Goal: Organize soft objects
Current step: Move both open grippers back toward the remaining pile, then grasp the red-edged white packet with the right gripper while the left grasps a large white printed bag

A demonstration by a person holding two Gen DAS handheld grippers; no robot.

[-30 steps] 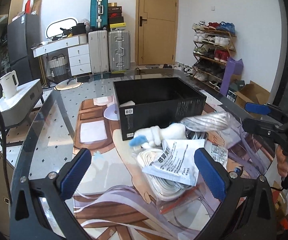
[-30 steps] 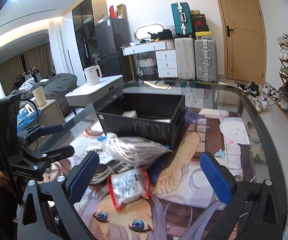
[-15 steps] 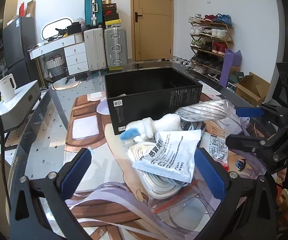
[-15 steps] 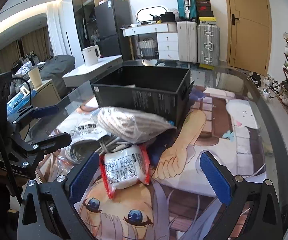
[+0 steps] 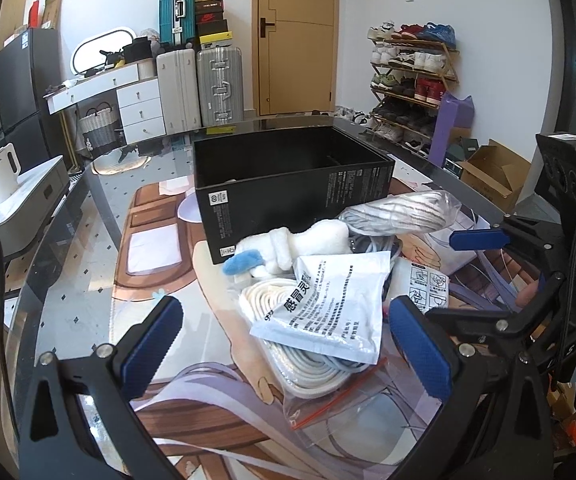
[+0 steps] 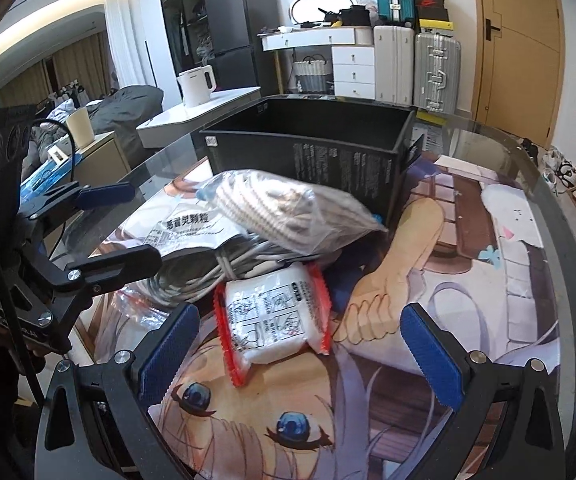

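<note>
Claws both wide, left claw [image 5: 283, 344] over white sachet [image 5: 328, 312], right claw [image 6: 300, 344] facing red-edged pack [image 6: 273, 320], black box [image 5: 292, 180] behind pile.

The box [image 5: 288, 184] is black with small white writing. The soft toy [image 5: 288, 246] is white with a blue tip, and the packet [image 6: 275, 312] is white with red zigzag edges. The gripper pads [image 6: 432, 356] are blue with tiny bumps.
</note>
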